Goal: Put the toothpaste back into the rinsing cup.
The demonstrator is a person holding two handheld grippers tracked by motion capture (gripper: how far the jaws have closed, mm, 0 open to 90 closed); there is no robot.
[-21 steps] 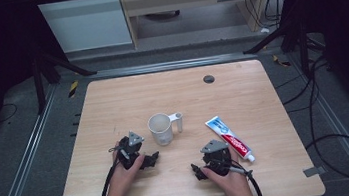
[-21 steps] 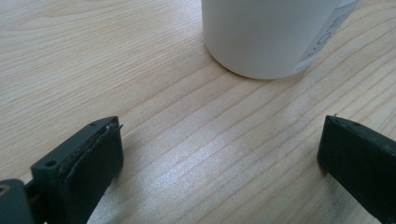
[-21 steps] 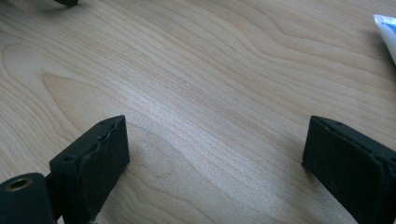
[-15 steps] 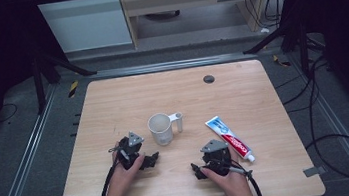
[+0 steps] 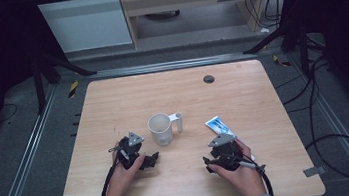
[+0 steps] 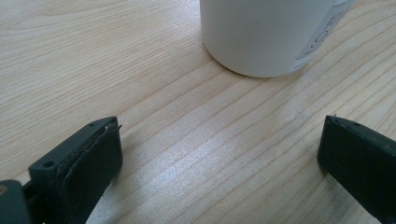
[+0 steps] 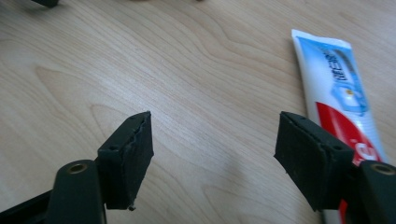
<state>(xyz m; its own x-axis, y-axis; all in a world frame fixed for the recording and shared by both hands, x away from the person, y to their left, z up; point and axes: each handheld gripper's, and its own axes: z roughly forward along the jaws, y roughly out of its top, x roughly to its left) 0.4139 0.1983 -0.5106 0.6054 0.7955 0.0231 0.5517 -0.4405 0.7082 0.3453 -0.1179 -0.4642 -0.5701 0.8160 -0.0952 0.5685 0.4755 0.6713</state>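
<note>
Surface: pale wooden table (image 5: 113, 110); white ceramic mug (image 5: 160, 128) mid-table
Change: right gripper (image 7: 215, 154) nudged beside red-and-blue toothpaste tube (image 7: 341, 88); likely approach
Tongs: left gripper (image 6: 219, 163) and right both wide apart, empty

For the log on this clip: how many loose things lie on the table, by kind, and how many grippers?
Mugs: 1, the white mug, upright near the table's middle.
Toothpaste tubes: 1, the toothpaste tube, lying flat beside the right gripper.
Grippers: 2, the left gripper and the right one, both open and holding nothing.
Total: 4.
</note>
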